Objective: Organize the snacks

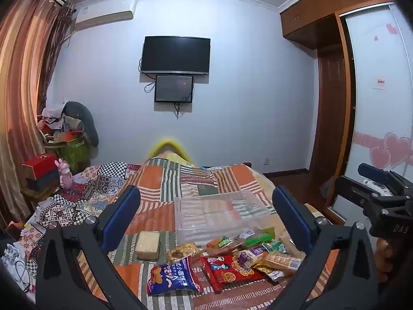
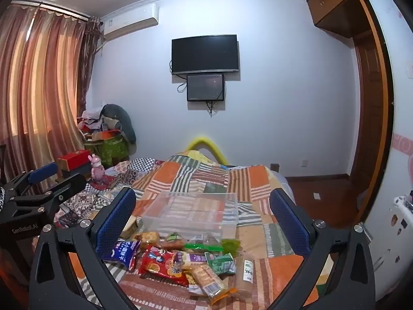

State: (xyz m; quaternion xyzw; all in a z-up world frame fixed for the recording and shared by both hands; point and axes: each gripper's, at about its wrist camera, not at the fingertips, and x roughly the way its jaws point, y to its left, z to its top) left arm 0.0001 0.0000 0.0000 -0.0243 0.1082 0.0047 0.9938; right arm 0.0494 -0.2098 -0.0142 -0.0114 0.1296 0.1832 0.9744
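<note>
At the bottom of the left wrist view, the left gripper [image 1: 206,217] holds its two blue-padded fingers wide apart with nothing between them, raised above a patchwork bedspread [image 1: 165,178]. One blue pad [image 1: 121,214] stands at lower left of the frame and the other at lower right, and the open gap between them frames the snacks. In the right wrist view, the right gripper [image 2: 202,217] is likewise spread wide and holds nothing, hovering over the same bed. Each tool shows in the other's camera: the right one at the far right edge of the left view, the left one at the left edge of the right view, so the two sit side by side and apart. Low in the centre of both frames lies a loose pile of snack packets: a blue bag [image 1: 173,276], a red bag [image 1: 229,271] touching it, a pale rice cake block [image 1: 147,245] a little apart to the left, and several smaller wrapped bars [image 2: 209,279] overlapping on the right. Just beyond the pile, toward mid-frame, sits a clear plastic bin [image 1: 219,211], open-topped, with its near wall touching the nearest packets. Bare bedspread stretches beyond the bin toward the far wall. The bed's right edge drops to a dark wooden floor [image 2: 317,188] at right of frame. A black television [image 1: 175,54] hangs on the wall at upper centre.
</note>
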